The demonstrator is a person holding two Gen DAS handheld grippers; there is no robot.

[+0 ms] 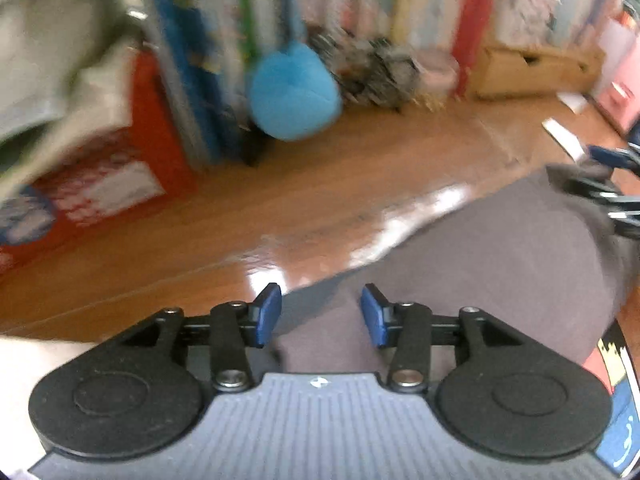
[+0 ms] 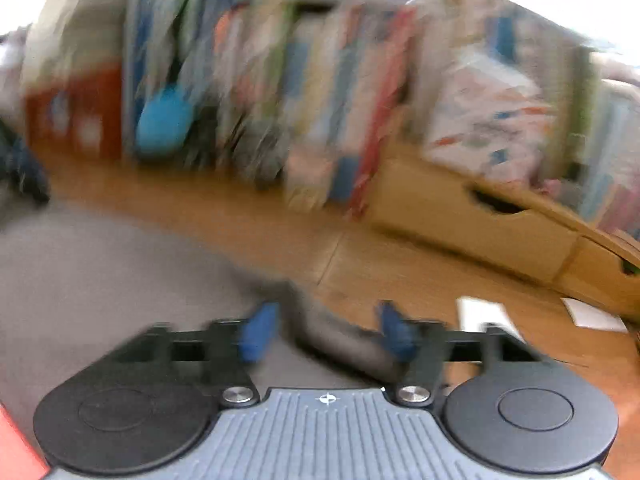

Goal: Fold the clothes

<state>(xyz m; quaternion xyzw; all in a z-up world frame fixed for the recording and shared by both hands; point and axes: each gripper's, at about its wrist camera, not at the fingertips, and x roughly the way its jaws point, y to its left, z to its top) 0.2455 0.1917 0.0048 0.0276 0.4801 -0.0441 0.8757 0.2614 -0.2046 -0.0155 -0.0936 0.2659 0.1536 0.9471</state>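
Two handheld grippers hang with parted fingers over a grey garment (image 1: 500, 256) spread on a wooden floor (image 1: 200, 240).

The left gripper (image 1: 320, 316) is released, its blue fingers (image 1: 267, 314) apart above the cloth's near edge, pressing nothing. The right gripper (image 2: 326, 334), blurred, is likewise released, a fold of the garment lying between its fingers (image 2: 258, 332) without being pinched. Behind, a blue plush toy (image 1: 294, 94), a cardboard box (image 2: 472, 220) and upright books (image 2: 312, 80) line the wall.
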